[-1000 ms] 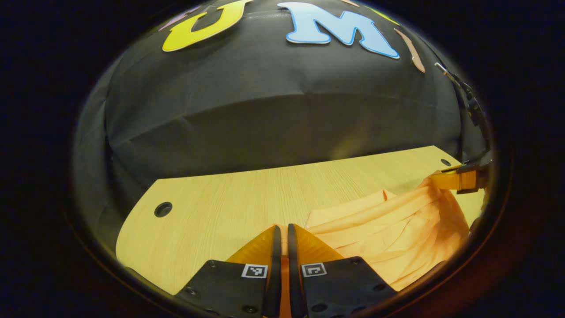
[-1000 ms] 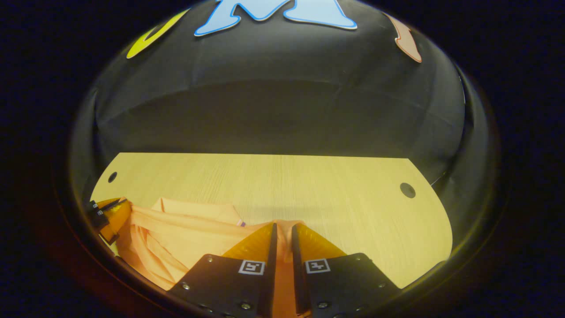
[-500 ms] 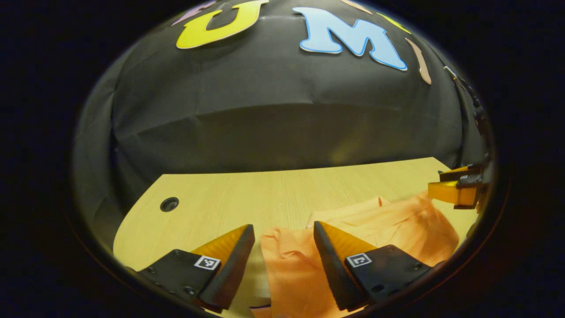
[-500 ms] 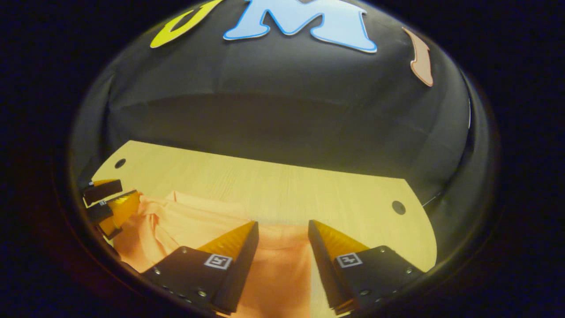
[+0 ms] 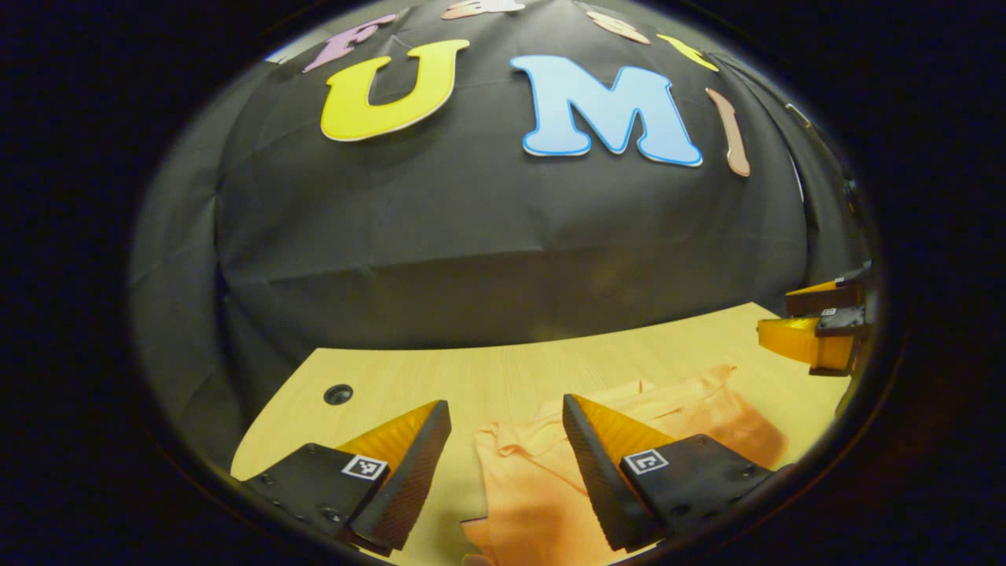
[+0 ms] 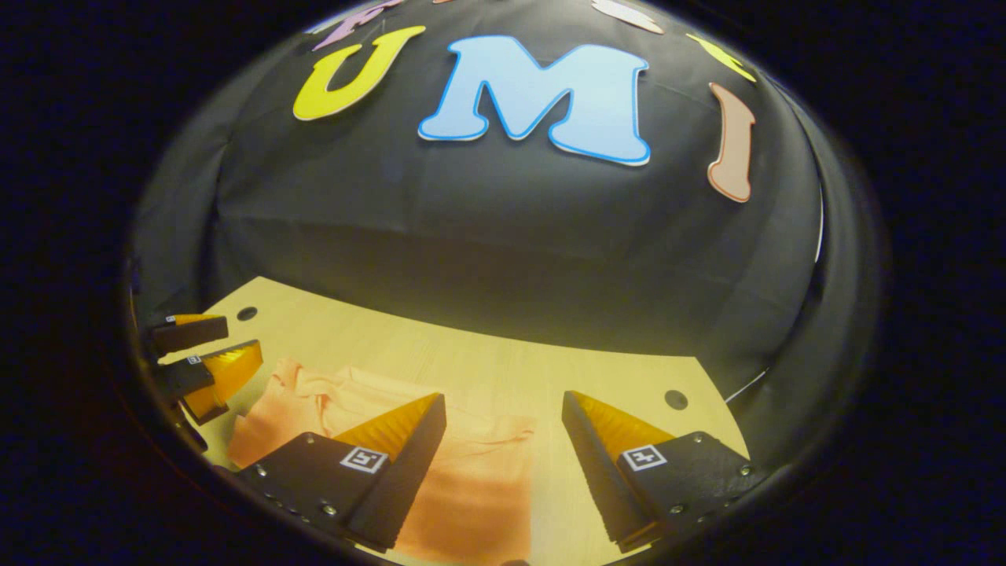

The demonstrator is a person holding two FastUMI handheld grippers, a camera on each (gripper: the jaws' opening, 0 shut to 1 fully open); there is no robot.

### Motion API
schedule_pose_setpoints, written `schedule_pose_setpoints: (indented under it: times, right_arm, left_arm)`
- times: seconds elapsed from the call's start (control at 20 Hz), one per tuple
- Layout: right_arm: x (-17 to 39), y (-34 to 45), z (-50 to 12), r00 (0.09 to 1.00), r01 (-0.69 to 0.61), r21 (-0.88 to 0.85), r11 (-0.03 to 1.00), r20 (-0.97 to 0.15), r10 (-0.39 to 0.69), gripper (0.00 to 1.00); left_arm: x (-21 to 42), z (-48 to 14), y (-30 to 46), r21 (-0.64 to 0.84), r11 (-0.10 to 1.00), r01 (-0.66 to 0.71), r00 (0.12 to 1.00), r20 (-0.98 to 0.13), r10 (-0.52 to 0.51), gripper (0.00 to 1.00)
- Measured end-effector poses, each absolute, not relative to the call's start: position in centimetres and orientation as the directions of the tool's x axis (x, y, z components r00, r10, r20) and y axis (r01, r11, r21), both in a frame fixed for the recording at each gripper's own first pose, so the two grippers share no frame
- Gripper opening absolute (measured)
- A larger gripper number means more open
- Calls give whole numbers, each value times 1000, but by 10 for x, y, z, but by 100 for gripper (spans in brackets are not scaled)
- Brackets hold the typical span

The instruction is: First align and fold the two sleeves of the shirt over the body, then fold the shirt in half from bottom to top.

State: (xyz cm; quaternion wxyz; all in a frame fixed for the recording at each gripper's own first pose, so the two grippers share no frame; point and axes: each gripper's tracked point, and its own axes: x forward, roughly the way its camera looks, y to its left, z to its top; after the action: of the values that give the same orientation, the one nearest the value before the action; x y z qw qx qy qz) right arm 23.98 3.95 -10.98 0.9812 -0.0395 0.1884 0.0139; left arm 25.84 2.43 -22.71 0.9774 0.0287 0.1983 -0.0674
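Release has just happened: both the left gripper (image 5: 503,448) and the right gripper (image 6: 499,440), clamped a second ago, now stand wide apart holding nothing, lifted above the shirt (image 5: 542,479) lying folded on the table (image 5: 440,377) beneath them, so the bottom-to-top fold looks done.
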Motion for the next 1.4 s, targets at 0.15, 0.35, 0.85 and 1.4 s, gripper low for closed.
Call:
schedule_pose_setpoints:
  times: [0.15, 0.35, 0.85, 1.4]
  right_arm:
    - [219, 30, -89, 944, -31, -49, 998, -329, 13, 93]
    - [186, 18, -65, 962, -24, -18, 1000, -272, 18, 93]
    - [82, -1, -26, 987, -65, 25, 998, -143, 68, 93]
    - [-4, -7, -21, 992, -86, 8, 996, -95, 86, 94]
  left_arm:
    - [239, -201, 22, 28, 991, 132, 931, -348, -114, 92]
    - [207, -164, 17, 17, 993, 119, 953, -282, -109, 95]
    - [104, -104, -1, 19, 998, 66, 981, -184, -61, 95]
    - [24, -87, 6, 64, 997, 39, 987, -158, -28, 95]
